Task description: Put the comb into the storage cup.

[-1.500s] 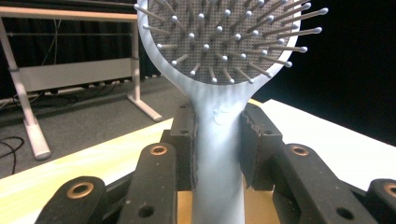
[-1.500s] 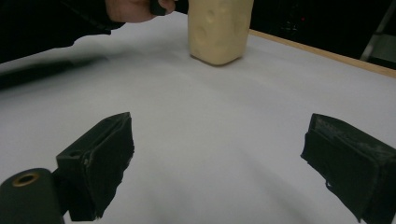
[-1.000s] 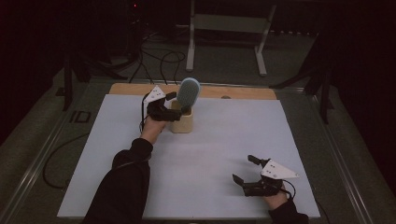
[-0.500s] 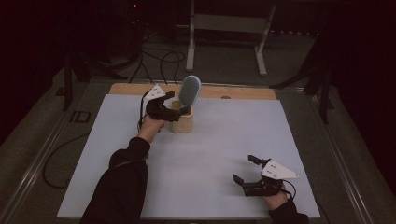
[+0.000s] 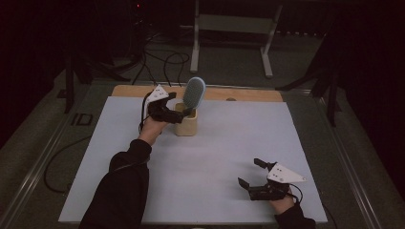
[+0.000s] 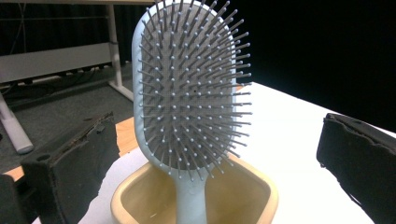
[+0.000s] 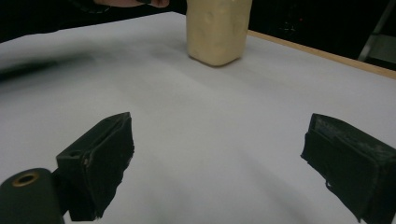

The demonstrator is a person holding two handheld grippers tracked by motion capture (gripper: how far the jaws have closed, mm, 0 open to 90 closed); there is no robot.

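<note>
The hairbrush [image 6: 189, 100] stands handle-down in the cup [image 6: 252, 189], upper centre of the high view, head tilted right above the rim. The left gripper [image 5: 180, 113] sits just left of the cup; its jaws are apart, flanking the brush head without touching it. The right gripper [image 5: 251, 174] rests at the lower right of the table [image 5: 224, 143], jaws apart, holding nothing, well apart from the cup.

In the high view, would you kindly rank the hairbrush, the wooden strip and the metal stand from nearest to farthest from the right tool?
1. Hairbrush, standing in the cup at the table's far left.
2. Wooden strip, along the table's far edge.
3. Metal stand, on the floor beyond the table.
</note>
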